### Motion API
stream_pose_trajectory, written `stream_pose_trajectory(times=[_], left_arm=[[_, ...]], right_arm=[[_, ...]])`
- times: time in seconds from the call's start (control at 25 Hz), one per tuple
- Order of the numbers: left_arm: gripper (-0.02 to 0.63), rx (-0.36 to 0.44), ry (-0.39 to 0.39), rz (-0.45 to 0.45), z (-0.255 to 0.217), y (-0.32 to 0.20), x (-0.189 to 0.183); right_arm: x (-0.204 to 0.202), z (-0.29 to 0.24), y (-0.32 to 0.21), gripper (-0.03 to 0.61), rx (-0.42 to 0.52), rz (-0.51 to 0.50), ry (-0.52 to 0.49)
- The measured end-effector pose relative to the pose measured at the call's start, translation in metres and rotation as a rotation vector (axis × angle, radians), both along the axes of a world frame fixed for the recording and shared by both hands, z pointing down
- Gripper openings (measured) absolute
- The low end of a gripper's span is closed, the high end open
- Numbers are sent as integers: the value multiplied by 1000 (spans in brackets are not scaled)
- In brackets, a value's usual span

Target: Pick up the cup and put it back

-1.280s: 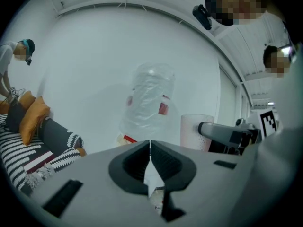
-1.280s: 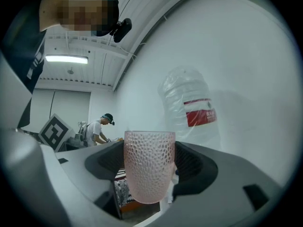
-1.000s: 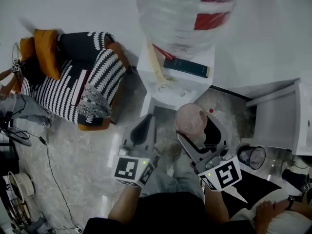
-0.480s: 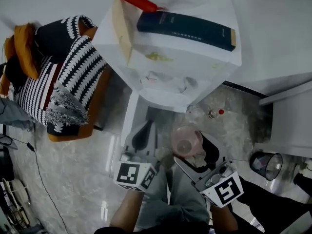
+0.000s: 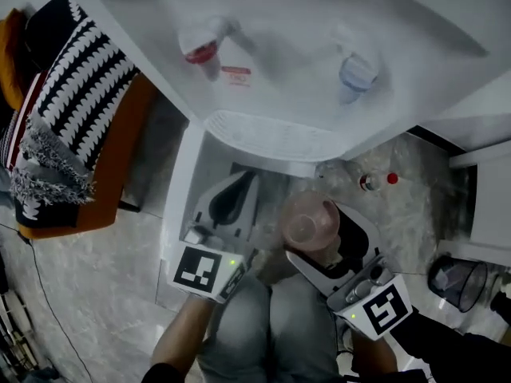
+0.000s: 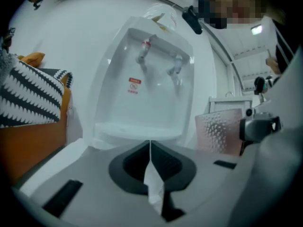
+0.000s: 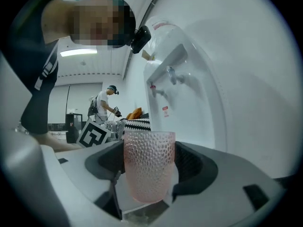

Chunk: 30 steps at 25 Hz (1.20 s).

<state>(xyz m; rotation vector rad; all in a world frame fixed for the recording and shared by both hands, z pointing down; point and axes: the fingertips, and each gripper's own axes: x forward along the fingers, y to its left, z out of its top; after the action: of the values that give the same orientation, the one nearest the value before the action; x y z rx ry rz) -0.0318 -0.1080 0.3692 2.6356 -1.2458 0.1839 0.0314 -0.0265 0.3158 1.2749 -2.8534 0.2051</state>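
Here, my right gripper (image 5: 319,228) clamps a pink, dimpled, translucent cup (image 7: 148,161) upright, just before the white dispenser (image 5: 271,78); its red label (image 6: 134,86) is unreadable. My left gripper (image 6: 150,161) is closed, empty.

The grey left hand-held gripper (image 5: 230,206) points forward and away from the body, its jaws pressed together, empty. Just beside it, the grey right hand-held gripper (image 5: 323,234) points the same way, jaws clamped on an upright pink dimpled cup (image 5: 309,219).
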Motion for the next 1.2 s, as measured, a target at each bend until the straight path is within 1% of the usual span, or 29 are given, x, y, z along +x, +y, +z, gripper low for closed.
stream_pose_trajectory(times=[0.08, 0.2, 0.24, 0.32, 0.4, 0.48, 0.52, 0.6, 0.68, 0.76, 0.88, 1.08, 1.2], left_arm=[[18, 21, -9, 51, 24, -3, 6], [18, 15, 38, 94, 53, -6, 9], [18, 14, 40, 106, 63, -7, 11], [18, 28, 6, 115, 81, -13, 14], [18, 31, -55, 87, 100, -21, 16], [18, 30, -94, 55, 116, -26, 18], [18, 38, -108, 52, 121, -28, 20], [18, 50, -129, 69, 128, -28, 25], [18, 38, -130, 86, 134, -27, 27], [18, 20, -135, 97, 137, -25, 27], [18, 11, -165, 105, 139, -19, 23], [18, -23, -137, 115, 148, -17, 22], [18, -29, -136, 119, 152, -18, 21]], right_arm=[[3, 26, -5, 337, 20, 14, 5], [13, 63, -10, 337, 35, 41, 27], [17, 75, -13, 337, 35, 50, 37], [26, 97, -20, 337, 40, 77, 57], [33, 118, -28, 337, 35, 118, 69], [37, 140, -34, 337, 19, 149, 87], [39, 150, -37, 337, 9, 161, 96], [41, 167, -44, 337, -4, 183, 107], [39, 180, -50, 337, -12, 202, 106], [34, 188, -56, 337, 0, 209, 95], [23, 197, -66, 337, 22, 205, 83], [17, 216, -85, 337, 50, 234, 64], [9, 225, -103, 337, 56, 250, 20]])
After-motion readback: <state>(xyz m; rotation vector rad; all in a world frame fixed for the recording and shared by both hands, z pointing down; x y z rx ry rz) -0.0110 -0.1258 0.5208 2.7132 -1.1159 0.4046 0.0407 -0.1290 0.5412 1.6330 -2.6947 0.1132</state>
